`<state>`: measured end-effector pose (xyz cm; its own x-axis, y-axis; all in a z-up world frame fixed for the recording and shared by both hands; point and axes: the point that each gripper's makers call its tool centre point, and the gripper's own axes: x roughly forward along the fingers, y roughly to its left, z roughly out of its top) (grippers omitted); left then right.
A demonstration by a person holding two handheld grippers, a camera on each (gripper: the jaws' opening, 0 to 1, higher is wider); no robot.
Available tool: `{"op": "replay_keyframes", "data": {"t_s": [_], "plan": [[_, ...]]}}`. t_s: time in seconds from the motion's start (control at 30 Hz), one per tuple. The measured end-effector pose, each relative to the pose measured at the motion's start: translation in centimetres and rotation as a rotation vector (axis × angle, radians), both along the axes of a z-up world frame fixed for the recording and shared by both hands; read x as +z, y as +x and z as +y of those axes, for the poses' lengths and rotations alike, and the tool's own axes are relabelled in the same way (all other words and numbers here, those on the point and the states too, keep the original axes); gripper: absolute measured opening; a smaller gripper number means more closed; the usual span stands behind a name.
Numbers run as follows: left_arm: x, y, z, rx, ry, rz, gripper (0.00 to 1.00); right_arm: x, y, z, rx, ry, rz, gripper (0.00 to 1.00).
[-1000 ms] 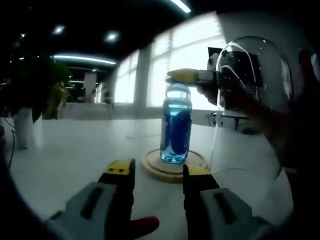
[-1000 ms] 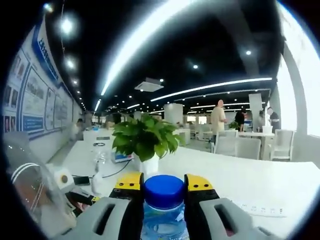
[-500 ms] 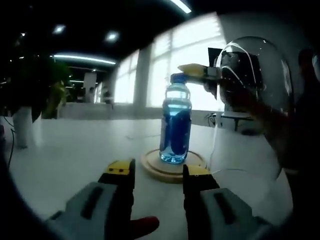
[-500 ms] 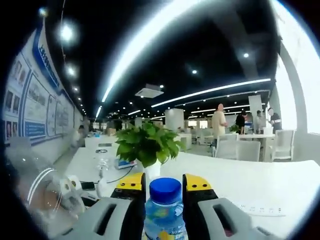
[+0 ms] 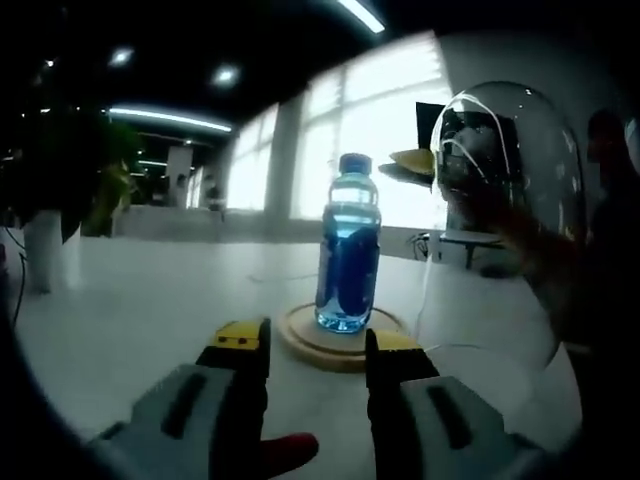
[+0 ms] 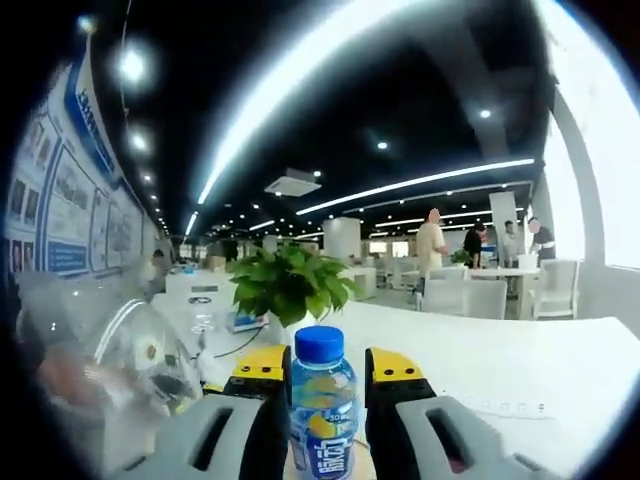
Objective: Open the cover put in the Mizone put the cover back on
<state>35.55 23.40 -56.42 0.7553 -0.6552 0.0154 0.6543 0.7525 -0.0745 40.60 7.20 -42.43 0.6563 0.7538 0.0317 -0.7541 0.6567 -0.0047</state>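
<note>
the mizone bottle (image 5: 348, 255) stood upright on a round wooden base (image 5: 340, 340) on a white table (image 5: 140, 300). both claws, left gripper (image 5: 315, 350) and right gripper (image 6: 314, 372), were open, holding nothing. a glass dome (image 5: 505, 200) was beside it. the room had ceiling lights, big windows and a green plant (image 6: 288, 285).

Mizone bottle (image 5: 349, 243) stood upright on round wooden base (image 5: 305, 340) on table (image 5: 140, 300); glass dome (image 5: 510, 160) was to its right.

1 Mizone bottle (image 5: 348, 255), 1 glass cover (image 5: 505, 200), 1 wooden base (image 5: 335, 338), 1 plant (image 6: 288, 284).
</note>
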Motion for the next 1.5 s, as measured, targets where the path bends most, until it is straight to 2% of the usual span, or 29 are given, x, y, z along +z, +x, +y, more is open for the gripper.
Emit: {"op": "replay_keyframes", "data": {"t_s": [0.37, 0.6, 1.03, 1.23, 1.5], "plan": [[-0.2, 0.0, -0.1, -0.006, -0.003, 0.008, 0.3, 0.2, -3.6, -2.9, -0.035, -0.025, -0.056, 0.22], [-0.3, 0.1, -0.1, -0.003, -0.002, 0.009, 0.3, -0.8, -5.5, -5.4, -0.076, -0.024, -0.064, 0.22], [-0.3, 0.2, 0.2, 0.009, -0.005, 0.014, 0.29, -5.3, -6.6, -9.8, -0.159, -0.01, 0.006, 0.22], [-0.6, 0.2, 0.1, 0.006, 0.007, 0.019, 0.3, -7.0, -7.3, -11.0, -0.18, 0.017, 0.013, 0.22], [-0.8, 0.1, -0.1, 0.002, 0.018, 0.019, 0.3, -10.6, -8.0, -12.0, -0.221, 0.013, 0.02, 0.23]]}}
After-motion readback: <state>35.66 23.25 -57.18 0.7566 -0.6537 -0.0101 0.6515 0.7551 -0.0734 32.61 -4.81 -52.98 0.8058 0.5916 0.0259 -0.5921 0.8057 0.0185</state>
